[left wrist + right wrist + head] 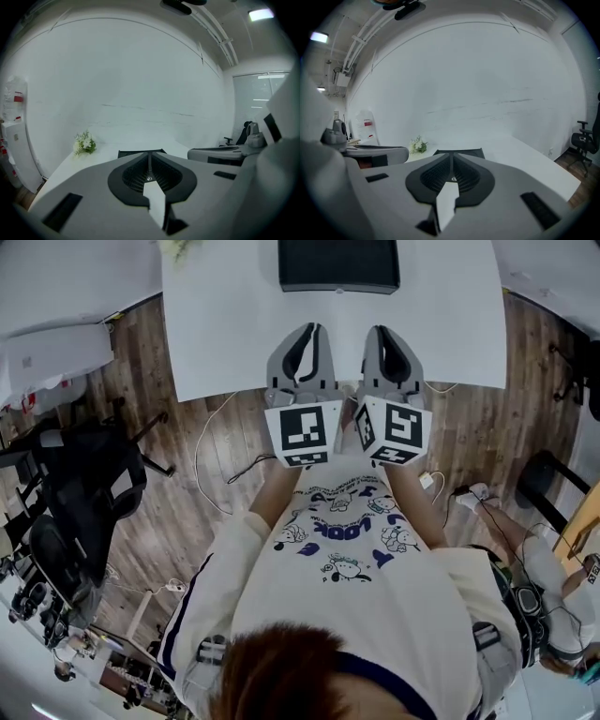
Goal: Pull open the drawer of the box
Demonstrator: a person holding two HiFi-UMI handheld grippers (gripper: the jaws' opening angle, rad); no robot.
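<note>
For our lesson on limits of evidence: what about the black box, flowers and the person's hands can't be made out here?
Black box: cut off by the head view's top edge; drawer and handle can't be made out. The left hand-held gripper and right hand-held gripper hide all but its rim in their views.
Flowers: too small to tell kind or container.
Hands: hidden under the marker cubes, head view.

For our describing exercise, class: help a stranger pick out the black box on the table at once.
Find the white table on the wooden floor. In the middle of its far side sits the black box, low and rectangular. It is the only dark thing there; the small flower bunch is pale.
</note>
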